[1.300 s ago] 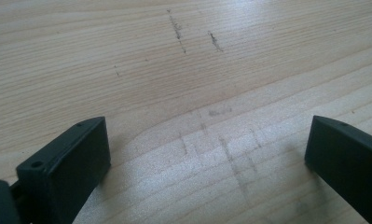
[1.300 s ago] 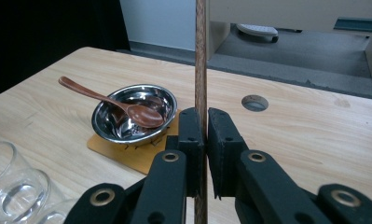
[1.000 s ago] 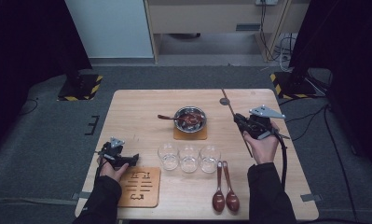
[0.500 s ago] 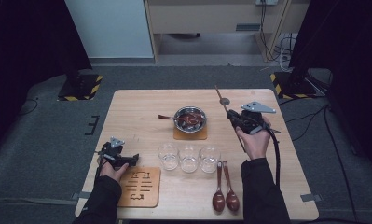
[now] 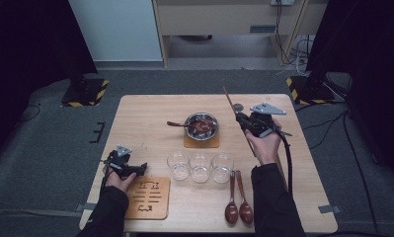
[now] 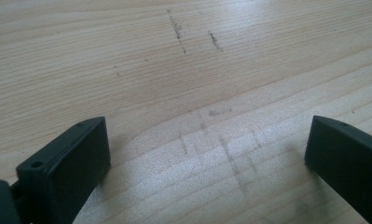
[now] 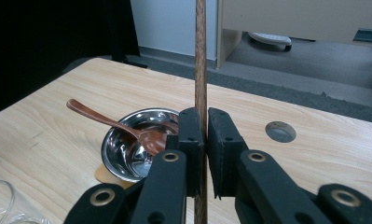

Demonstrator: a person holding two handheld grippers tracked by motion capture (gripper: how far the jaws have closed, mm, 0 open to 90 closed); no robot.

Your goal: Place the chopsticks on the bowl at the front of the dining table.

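My right gripper (image 5: 242, 119) is shut on a long thin wooden stick (image 5: 231, 104), held just right of a metal bowl (image 5: 202, 126). In the right gripper view the jaws (image 7: 202, 117) pinch the stick (image 7: 201, 56), which stands upright past them. Behind them is the bowl (image 7: 127, 151), and a brown spoon (image 7: 104, 120) rests in it with its handle to the left. My left gripper (image 5: 135, 169) lies low at the table's left front, open. Its jaws (image 6: 207, 140) stand wide apart over bare wood with nothing between them.
The bowl sits on a tan coaster (image 5: 201, 142). Three clear glasses (image 5: 200, 166) stand in a row in front of it. Two brown spoons (image 5: 238, 200) lie at the front right, and a carved wooden board (image 5: 147, 197) at the front left. A round hole (image 5: 238, 106) marks the table (image 5: 140, 123).
My right hand has carried the stick leftwards, closer to the bowl. The left hand and gripper have stayed where they were.
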